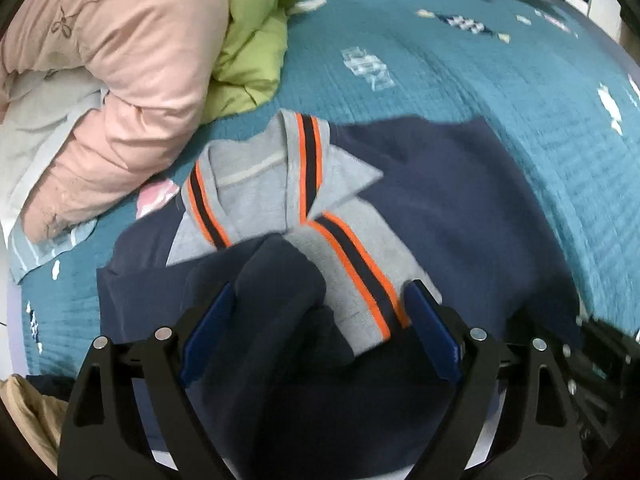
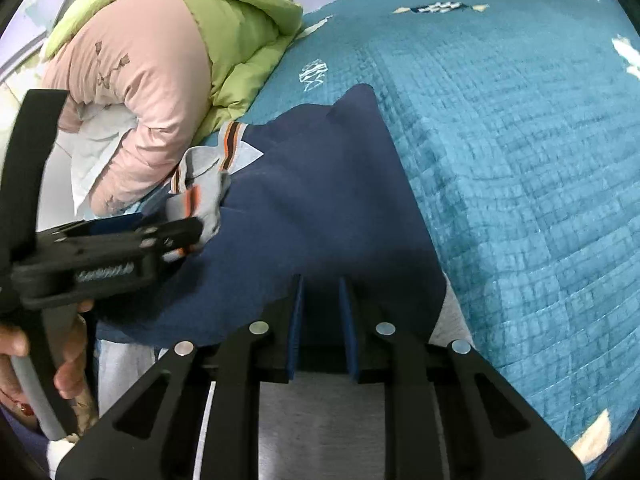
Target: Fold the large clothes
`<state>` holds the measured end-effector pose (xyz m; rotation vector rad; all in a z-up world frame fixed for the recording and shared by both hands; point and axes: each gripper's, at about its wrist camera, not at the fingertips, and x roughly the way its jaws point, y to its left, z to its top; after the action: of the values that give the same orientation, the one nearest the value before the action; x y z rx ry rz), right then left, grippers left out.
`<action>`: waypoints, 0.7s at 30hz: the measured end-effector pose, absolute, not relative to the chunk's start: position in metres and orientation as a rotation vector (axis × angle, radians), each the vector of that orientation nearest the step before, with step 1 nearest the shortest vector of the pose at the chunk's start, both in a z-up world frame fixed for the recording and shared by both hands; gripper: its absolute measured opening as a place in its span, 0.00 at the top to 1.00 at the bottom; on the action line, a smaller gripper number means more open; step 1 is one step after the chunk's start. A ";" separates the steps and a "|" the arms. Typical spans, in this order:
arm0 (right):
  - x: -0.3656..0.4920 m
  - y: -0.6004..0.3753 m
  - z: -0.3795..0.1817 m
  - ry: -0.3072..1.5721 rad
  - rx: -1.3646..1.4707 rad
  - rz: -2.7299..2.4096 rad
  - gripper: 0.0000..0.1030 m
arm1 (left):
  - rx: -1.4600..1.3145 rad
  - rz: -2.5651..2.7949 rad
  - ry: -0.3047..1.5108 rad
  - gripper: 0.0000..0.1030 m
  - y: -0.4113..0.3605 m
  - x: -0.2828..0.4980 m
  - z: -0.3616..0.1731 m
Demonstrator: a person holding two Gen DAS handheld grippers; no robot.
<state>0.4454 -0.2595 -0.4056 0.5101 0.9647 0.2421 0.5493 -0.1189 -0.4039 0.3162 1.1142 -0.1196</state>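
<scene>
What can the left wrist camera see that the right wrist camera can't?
Only the left wrist view shows the grey collar spread out flat, and the left gripper open around a bunched navy fold.

Only the right wrist view shows the person's hand holding the left gripper's handle, and the right gripper nearly closed on the navy garment's edge.

Both show the navy garment lying on the teal bedspread, with the pink quilt and the green quilt beside it.
</scene>
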 end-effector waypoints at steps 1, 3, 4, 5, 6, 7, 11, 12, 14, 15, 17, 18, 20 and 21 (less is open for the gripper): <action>0.443 -0.265 -0.406 0.964 0.524 0.245 0.84 | 0.292 -0.117 1.108 0.16 -0.115 0.552 -0.405; 0.444 -0.266 -0.407 0.962 0.535 0.245 0.84 | 0.202 -0.163 1.126 0.53 -0.103 0.556 -0.406; 0.444 -0.267 -0.407 0.961 0.543 0.246 0.84 | 0.177 -0.177 1.134 0.59 -0.098 0.558 -0.403; 0.443 -0.267 -0.406 0.961 0.544 0.247 0.84 | 0.146 -0.172 1.124 0.68 -0.090 0.556 -0.399; 0.443 -0.267 -0.406 0.961 0.543 0.247 0.84 | 0.111 -0.175 1.114 0.78 -0.081 0.555 -0.394; 0.443 -0.267 -0.406 0.960 0.543 0.246 0.84 | 0.062 -0.182 1.109 0.84 -0.071 0.553 -0.388; 0.442 -0.266 -0.404 0.962 0.533 0.241 0.84 | -0.062 -0.167 1.062 0.92 -0.023 0.535 -0.369; 0.441 -0.267 -0.404 0.963 0.532 0.240 0.84 | -0.087 -0.152 1.040 0.93 -0.006 0.527 -0.364; 0.442 -0.265 -0.403 0.964 0.529 0.233 0.83 | -0.172 -0.155 1.050 0.93 0.019 0.520 -0.363; 0.443 -0.264 -0.403 0.963 0.528 0.229 0.82 | -0.196 -0.141 1.033 0.94 0.028 0.516 -0.361; 0.443 -0.262 -0.403 0.962 0.521 0.220 0.82 | -0.246 -0.112 1.011 0.94 0.045 0.508 -0.360; 0.443 -0.262 -0.403 0.962 0.517 0.221 0.82 | -0.288 -0.091 1.003 0.94 0.056 0.500 -0.363; 0.444 -0.264 -0.403 0.963 0.526 0.225 0.82 | -0.352 -0.051 1.008 0.93 0.078 0.490 -0.371; 0.444 -0.264 -0.403 0.964 0.529 0.227 0.82 | -0.377 -0.030 1.028 0.92 0.089 0.484 -0.377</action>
<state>0.4439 -0.2644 -0.4033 0.5293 0.9637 0.2266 0.4845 0.0886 -0.3773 -0.3767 1.0283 -0.0296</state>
